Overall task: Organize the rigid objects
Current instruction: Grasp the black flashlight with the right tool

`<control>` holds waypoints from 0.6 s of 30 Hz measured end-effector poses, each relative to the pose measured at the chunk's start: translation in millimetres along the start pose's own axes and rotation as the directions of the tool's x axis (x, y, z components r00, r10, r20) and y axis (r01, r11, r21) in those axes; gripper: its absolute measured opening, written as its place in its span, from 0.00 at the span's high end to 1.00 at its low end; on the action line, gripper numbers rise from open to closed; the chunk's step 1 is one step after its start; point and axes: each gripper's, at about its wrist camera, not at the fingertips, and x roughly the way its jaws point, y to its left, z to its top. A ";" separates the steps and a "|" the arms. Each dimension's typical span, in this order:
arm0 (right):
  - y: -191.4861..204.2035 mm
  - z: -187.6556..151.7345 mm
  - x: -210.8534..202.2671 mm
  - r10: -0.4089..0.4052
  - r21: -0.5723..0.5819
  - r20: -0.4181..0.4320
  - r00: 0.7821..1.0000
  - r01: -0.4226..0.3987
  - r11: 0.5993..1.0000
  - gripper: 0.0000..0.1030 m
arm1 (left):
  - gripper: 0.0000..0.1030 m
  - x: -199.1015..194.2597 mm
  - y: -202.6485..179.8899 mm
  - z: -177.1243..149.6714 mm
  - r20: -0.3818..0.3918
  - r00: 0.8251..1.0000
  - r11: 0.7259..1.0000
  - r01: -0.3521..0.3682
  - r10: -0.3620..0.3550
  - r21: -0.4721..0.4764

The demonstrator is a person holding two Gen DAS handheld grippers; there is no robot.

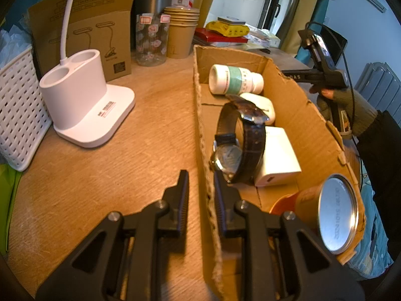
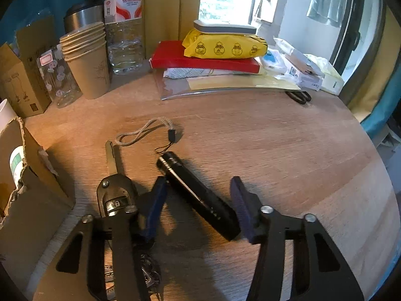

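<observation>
Two grippers: left (image 1: 200, 195) clamped on box wall (image 1: 204, 150); right (image 2: 198, 200) half-open astride torch (image 2: 200, 195), pads not touching. Key (image 2: 115, 190) at 9 o'clock, lanyard (image 2: 145, 130) at 12.

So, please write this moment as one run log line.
left gripper: shut on box wall | right gripper: around flashlight on table, grip unclear

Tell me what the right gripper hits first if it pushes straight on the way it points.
Most likely the black flashlight, lying slantwise on the table between the right gripper fingers; depth is hard to judge.
</observation>
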 end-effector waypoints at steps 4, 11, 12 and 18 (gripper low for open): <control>3.6 -1.0 -2.6 -0.029 0.000 -0.001 1.000 0.029 1.000 0.78 | 0.79 -0.1 0.2 0.1 0.000 1.000 1.000 -0.001 0.001 0.000; 6.7 -8.0 -18.8 -0.035 0.004 0.025 0.999 0.035 0.999 0.79 | 0.79 0.0 0.1 0.1 0.000 1.000 1.000 -0.001 0.001 0.000; 6.8 -8.5 -21.5 -0.034 0.006 0.027 0.999 0.034 0.999 0.79 | 0.79 0.0 0.1 0.0 0.000 1.000 1.000 -0.001 0.001 0.000; 5.6 -12.5 -40.8 -0.017 0.045 0.054 0.998 0.014 0.999 0.79 | 0.79 -0.6 0.3 -0.3 0.001 1.000 1.000 -0.003 0.003 0.001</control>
